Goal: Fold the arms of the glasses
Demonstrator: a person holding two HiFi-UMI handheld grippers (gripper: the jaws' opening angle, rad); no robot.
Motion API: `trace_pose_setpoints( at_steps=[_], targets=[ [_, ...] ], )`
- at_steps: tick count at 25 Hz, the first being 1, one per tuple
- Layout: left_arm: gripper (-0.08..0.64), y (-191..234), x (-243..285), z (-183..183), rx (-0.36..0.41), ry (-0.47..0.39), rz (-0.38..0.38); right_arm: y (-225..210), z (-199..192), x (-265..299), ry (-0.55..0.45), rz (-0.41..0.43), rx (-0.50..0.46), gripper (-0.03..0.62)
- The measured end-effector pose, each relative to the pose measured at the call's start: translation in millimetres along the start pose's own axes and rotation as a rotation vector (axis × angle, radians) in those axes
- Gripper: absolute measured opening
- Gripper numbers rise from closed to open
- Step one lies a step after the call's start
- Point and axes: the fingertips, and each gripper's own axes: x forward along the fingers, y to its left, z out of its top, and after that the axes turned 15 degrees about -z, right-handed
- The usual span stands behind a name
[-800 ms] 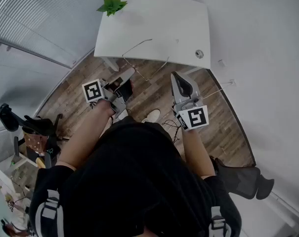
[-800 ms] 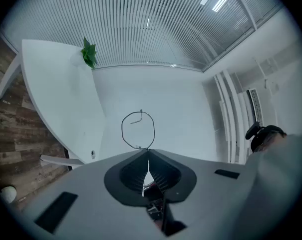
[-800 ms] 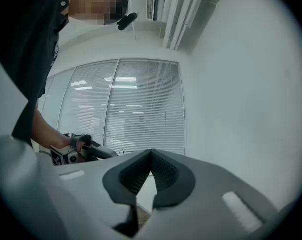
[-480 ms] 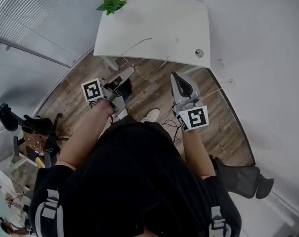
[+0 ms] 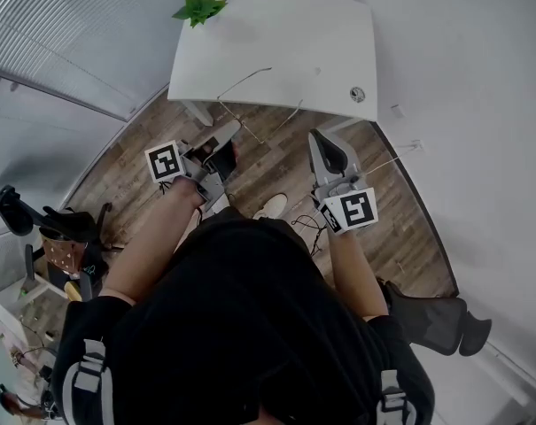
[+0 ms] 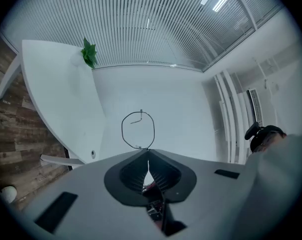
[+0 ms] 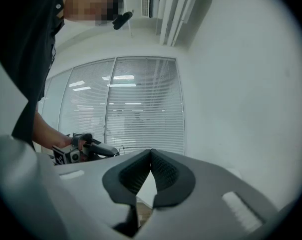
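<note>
Worktop (image 5: 276,51): one
Glasses (image 6: 138,129): one pair
Green plant (image 5: 199,9): one
Small round disc (image 5: 357,96) on worktop: one
Claws: two, left claw (image 5: 231,129), right claw (image 5: 318,138)
Marker cubes: two, left cube (image 5: 166,162), right cube (image 5: 353,211)
Black chair (image 5: 436,321): one

white table (image 5: 294,51) | green plant (image 5: 199,9) on it | wood floor (image 5: 269,162)

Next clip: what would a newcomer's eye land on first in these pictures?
First, the thin wire glasses, pinched at a lens rim by the shut left gripper in front of the white table. Beside it, the right gripper is shut on nothing above the wood floor. A small green plant sits at the table's far left corner.
</note>
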Motion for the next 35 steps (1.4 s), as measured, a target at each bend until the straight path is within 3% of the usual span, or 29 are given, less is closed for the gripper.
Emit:
trace_pose_setpoints(
  at_steps=[11,17,23,35],
  targets=[
    [0.012,0,0,1,-0.002,-0.005,0.001,-11,-10,12,0.067,-0.038,0.098,0.121],
    [0.012,1,1,1,-0.005,-0.002,-0.004,-15,-15,17,0.09,-0.028,0.087,0.152],
    [0.012,2,0,-2,-0.013,0.018,0.006,-24,-11,27,0.117,0.017,-0.007,0.16],
    [0.012,0,0,-17,-0.059,0.092,0.01,-21,-6,63,0.225,0.246,-0.31,0.163]
  ],
)
